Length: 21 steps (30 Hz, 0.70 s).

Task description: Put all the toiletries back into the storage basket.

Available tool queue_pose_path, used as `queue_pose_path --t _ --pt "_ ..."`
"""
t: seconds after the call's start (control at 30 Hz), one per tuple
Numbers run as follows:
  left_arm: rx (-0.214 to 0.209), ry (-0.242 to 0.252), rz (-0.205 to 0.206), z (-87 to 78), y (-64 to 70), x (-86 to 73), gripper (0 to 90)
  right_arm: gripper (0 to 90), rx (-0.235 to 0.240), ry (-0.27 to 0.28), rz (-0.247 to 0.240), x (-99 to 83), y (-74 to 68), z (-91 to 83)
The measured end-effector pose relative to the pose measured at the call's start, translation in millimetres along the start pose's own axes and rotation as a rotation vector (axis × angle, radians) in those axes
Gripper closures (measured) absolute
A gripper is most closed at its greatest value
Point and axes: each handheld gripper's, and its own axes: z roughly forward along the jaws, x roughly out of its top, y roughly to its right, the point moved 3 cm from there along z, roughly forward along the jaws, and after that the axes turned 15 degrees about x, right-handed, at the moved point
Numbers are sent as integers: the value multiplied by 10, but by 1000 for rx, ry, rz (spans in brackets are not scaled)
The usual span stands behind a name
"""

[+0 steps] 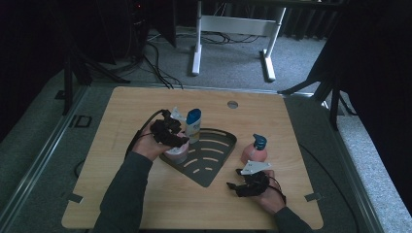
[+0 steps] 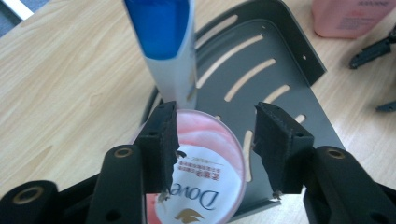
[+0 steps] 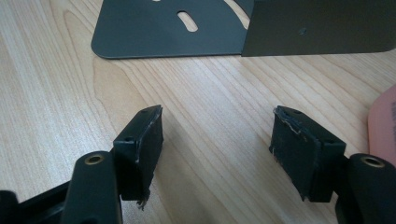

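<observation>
A dark grey slotted corner tray (image 1: 214, 162) lies mid-table. At its left end stands a pink Dove jar (image 1: 177, 154), and a white-and-blue bottle (image 1: 193, 125) stands upright just behind it. My left gripper (image 1: 176, 140) hovers over the jar, open. In the left gripper view the jar's lid (image 2: 205, 163) lies below and between the spread jaws of my left gripper (image 2: 217, 109), with the bottle (image 2: 166, 46) and tray (image 2: 275, 70) beyond. My right gripper (image 1: 233, 187) is open and empty, low over bare wood. In its own view the right gripper (image 3: 218, 112) faces the tray's corner (image 3: 187, 28).
A pink spray bottle with a teal top (image 1: 255, 150) stands on the table right of the tray, just beyond my right hand; its pink edge (image 3: 385, 126) shows in the right gripper view. A cable hole (image 1: 232, 104) sits near the table's far edge. White desk legs (image 1: 197, 48) stand on the floor behind.
</observation>
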Motion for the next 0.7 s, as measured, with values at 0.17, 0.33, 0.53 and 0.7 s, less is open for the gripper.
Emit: queue_pose_path --t 0.17,0.33,0.53,0.7 --pt "-20 7 17 -3 126 -80 539 357 -2 -3 5 6 4 -5" --pt "-37 21 12 36 232 -165 558 420 -3 4 8 21 0 -46" --pt "-46 52 -17 113 346 -266 548 567 13 25 -2 57 -21 -151" --pt "-63 55 3 168 483 -317 554 599 9 35 -6 95 -43 -228"
